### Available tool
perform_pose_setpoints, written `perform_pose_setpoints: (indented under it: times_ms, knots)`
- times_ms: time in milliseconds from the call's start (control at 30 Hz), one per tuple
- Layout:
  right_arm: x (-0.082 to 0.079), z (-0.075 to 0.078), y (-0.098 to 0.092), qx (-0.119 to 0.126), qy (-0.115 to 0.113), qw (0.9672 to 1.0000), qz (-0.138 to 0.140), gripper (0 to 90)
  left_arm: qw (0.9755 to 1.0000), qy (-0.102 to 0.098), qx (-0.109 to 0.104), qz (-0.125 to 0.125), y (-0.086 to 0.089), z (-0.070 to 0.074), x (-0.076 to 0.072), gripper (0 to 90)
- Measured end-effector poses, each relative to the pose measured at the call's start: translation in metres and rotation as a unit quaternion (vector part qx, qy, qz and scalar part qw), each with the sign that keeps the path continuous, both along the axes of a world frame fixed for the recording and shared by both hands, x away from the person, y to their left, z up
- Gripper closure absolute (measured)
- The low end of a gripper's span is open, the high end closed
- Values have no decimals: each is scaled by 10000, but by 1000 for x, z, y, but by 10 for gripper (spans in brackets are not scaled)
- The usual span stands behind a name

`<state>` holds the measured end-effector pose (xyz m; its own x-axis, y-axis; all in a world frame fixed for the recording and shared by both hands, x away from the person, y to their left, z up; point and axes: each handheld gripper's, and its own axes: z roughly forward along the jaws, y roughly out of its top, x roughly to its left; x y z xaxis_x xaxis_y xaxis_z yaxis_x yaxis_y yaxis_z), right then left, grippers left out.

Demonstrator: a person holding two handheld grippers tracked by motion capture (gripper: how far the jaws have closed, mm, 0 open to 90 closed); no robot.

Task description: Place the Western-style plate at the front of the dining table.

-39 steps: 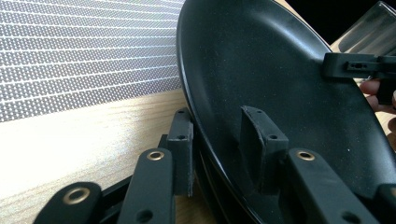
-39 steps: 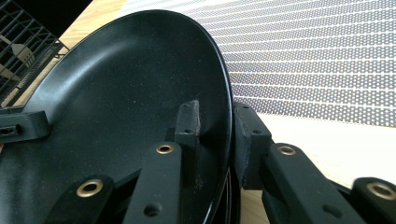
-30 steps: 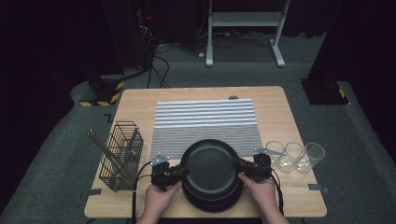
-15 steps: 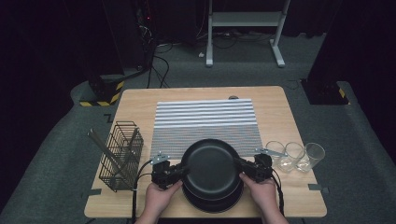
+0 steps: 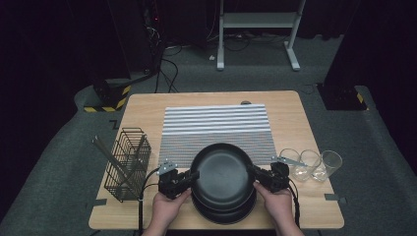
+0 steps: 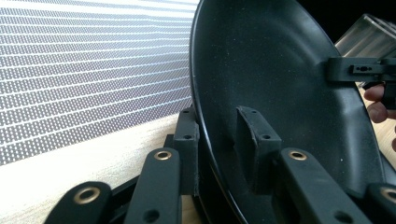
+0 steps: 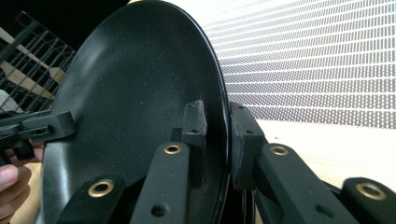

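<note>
The left gripper has its jaws straddling the left rim of the top black plate, one pad inside the bowl and one under the lip, and they have just been closing; in the left gripper view the pads look pressed to the rim, so I judge it gripped. The right gripper does the same on the opposite rim, its jaws also just closing, with the thin edge pinched between its pads in the right gripper view. The plate sits between the two grippers, raised slightly and seated over the stack of black plates beneath it, at the near edge of the counter; beyond it lies the striped mat; to the left stands the wire basket; to the right a row of three clear glasses, just beside the right gripper.

As a judgement, the plate is rigid, moderately heavy and smooth, so likely slippery on narrow pads; it may chip or break if dropped. The rim is the only sensible hold, at two opposite points so it stays level; an uneven lift could tilt it out of one grip, and a wide swing right could knock the glasses.
</note>
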<state>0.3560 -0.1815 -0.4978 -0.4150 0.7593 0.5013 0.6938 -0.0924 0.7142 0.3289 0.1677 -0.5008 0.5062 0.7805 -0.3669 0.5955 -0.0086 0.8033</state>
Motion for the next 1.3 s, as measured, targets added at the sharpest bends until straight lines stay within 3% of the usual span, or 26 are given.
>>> perform_pose_setpoints:
  times_ms: [200, 467, 900, 1033, 1300]
  knots:
    - [-6, 7, -2, 111, -175, 9998, 33, 794, 9997, -195, -145, -18, 3, 5, -4, 748]
    - [-12, 13, -2, 83, -389, 9991, 125, 796, 9988, -418, -250, 26, 5, 11, -8, 765]
    - [-22, 25, -2, -73, -908, 9955, 274, 797, 9957, -889, -250, 65, 5, 19, -17, 782]
    - [-23, 26, -2, -91, -977, 9948, 281, 795, 9944, -1043, -181, 68, 4, 21, -19, 781]
    - [-26, 31, 0, -218, -1217, 9918, 333, 794, 9928, -1175, -175, 144, 4, 24, -22, 782]
